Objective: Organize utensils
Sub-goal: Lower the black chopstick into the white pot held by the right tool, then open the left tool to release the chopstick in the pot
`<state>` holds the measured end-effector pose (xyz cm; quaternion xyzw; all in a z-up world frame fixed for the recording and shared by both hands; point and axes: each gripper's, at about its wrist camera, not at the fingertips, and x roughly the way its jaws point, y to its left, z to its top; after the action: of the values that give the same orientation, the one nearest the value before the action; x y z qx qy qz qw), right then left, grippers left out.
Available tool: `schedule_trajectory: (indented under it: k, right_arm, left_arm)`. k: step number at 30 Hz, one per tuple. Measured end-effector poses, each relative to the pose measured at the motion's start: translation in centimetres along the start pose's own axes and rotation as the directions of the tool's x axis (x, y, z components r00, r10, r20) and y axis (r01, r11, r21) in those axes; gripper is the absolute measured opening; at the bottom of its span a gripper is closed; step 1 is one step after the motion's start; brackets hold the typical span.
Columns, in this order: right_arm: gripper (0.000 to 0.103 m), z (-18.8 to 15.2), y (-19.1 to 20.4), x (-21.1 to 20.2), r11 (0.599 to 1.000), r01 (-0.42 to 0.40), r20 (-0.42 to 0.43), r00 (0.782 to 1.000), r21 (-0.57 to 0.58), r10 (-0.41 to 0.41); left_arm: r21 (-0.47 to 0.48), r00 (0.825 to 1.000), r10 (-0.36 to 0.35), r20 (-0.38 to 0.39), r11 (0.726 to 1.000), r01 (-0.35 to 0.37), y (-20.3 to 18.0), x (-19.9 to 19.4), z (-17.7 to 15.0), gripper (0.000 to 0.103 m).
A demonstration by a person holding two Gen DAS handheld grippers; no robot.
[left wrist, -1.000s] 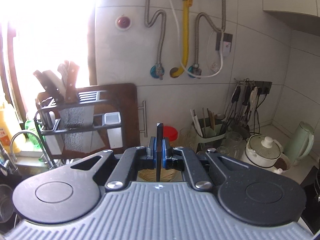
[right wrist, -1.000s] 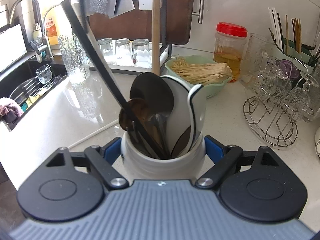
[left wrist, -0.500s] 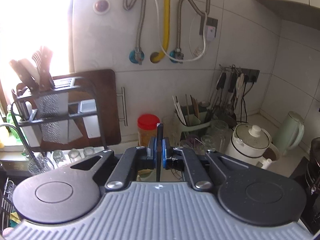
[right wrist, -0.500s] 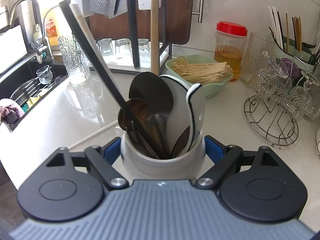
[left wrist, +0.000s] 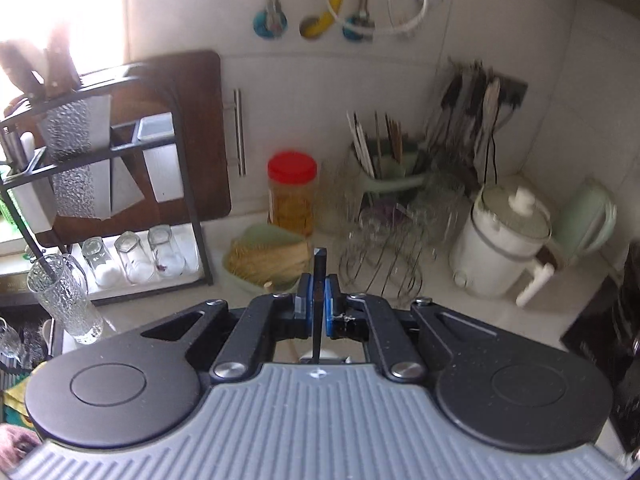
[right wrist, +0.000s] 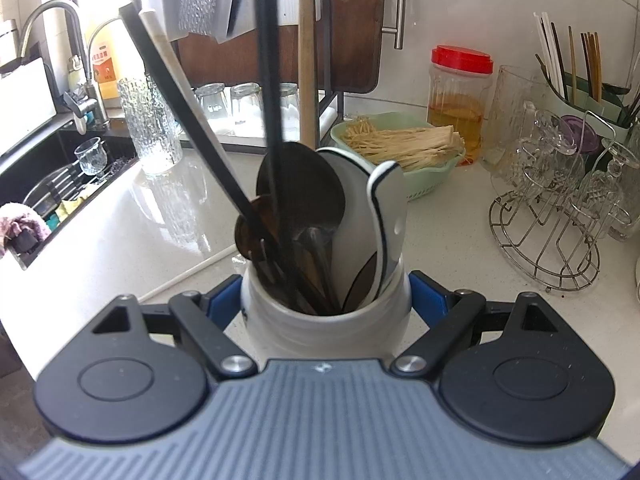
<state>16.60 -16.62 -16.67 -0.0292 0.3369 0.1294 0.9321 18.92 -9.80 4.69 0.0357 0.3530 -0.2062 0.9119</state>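
Pinching thin black handle (left wrist: 319,280) between left gripper (left wrist: 317,307) fingers; right gripper (right wrist: 326,304) fingers clamping white utensil jar (right wrist: 325,326) on counter (right wrist: 460,240).

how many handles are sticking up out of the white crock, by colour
Long handles in the white ceramic utensil crock, right wrist view:
black handles: 2
white handle: 1
wooden handle: 1
total: 4

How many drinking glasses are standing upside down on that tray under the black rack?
3: the glasses sit side by side in a row, left, middle, right. The rack's post may hide more.
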Motion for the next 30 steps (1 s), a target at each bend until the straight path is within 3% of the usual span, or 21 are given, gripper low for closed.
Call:
schedule_trajectory:
  k: [9,19,23,30]
  right_arm:
    - [0.09,-0.1,-0.1,0.0,1.0,-0.008,0.006,1.0,0.006,0.008]
    - [0.09,-0.2,-0.1,-0.1,1.0,-0.008,0.017,1.0,0.01,0.008]
    - [0.09,-0.2,0.0,-0.1,1.0,-0.003,0.016,1.0,0.011,0.003]
    - [0.09,-0.1,0.1,-0.1,1.0,0.008,0.014,1.0,0.02,-0.008]
  left_arm:
    - [0.065,0.984,-0.052,-0.172,0.996,0.064,0.3,3.1,1.3,0.006]
    - [0.046,0.928,-0.1,-0.36,0.991,0.125,0.0,6.4,0.4,0.006]
    - [0.016,0.908,-0.116,-0.402,0.991,0.134,0.3,7.6,-0.7,0.006]
    - [-0.018,0.899,-0.136,-0.416,0.99,0.141,1.0,8.3,-1.9,0.006]
